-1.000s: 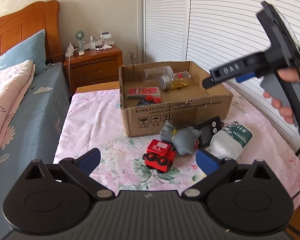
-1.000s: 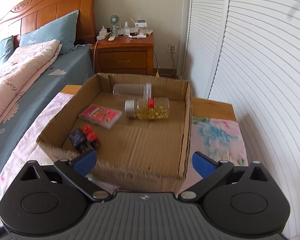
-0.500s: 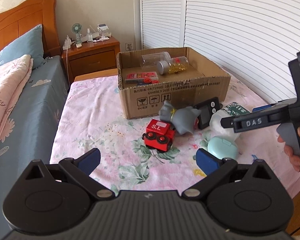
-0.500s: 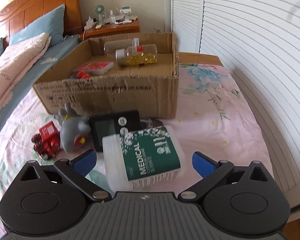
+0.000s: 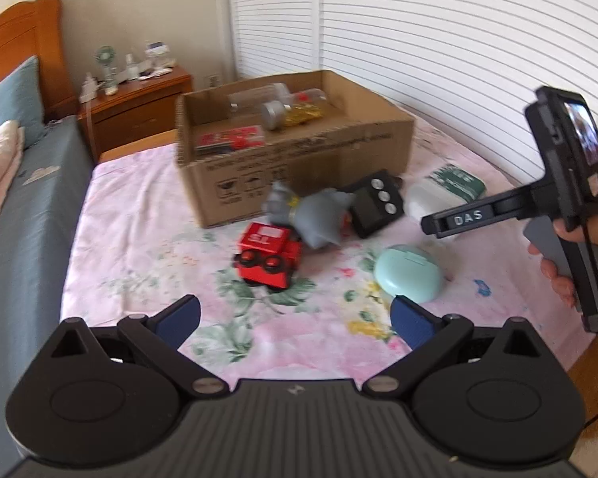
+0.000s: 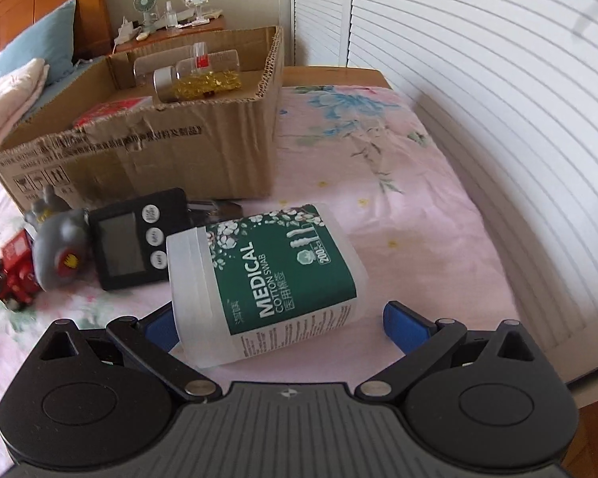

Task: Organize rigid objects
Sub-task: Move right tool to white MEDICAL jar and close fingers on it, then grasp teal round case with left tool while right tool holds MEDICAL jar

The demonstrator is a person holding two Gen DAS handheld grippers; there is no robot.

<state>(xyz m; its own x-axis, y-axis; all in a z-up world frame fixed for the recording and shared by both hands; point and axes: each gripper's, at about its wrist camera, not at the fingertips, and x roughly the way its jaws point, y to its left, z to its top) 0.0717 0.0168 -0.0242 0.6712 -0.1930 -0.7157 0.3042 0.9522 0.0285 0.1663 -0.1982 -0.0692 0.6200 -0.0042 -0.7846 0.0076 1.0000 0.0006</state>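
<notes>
A cotton swab box [image 6: 267, 283] with a green label lies on the floral sheet, between the open jaws of my right gripper [image 6: 283, 324]; it also shows in the left wrist view [image 5: 442, 189]. A black timer [image 6: 133, 243], a grey toy [image 6: 58, 255] and a red toy train [image 5: 269, 253] lie in front of the cardboard box [image 5: 299, 171]. A mint case [image 5: 408, 273] lies nearer. My left gripper [image 5: 295, 318] is open and empty, hovering before the train.
The cardboard box [image 6: 147, 159] holds a bottle of yellow capsules [image 6: 199, 79], a clear bottle and a red card box. A bed [image 5: 16, 199] lies left, a nightstand [image 5: 135, 107] behind, louvered doors [image 5: 458, 40] right.
My right gripper dropped from above the cardboard box down to the sheet and now straddles the cotton swab box. My left gripper drew back and turned slightly right.
</notes>
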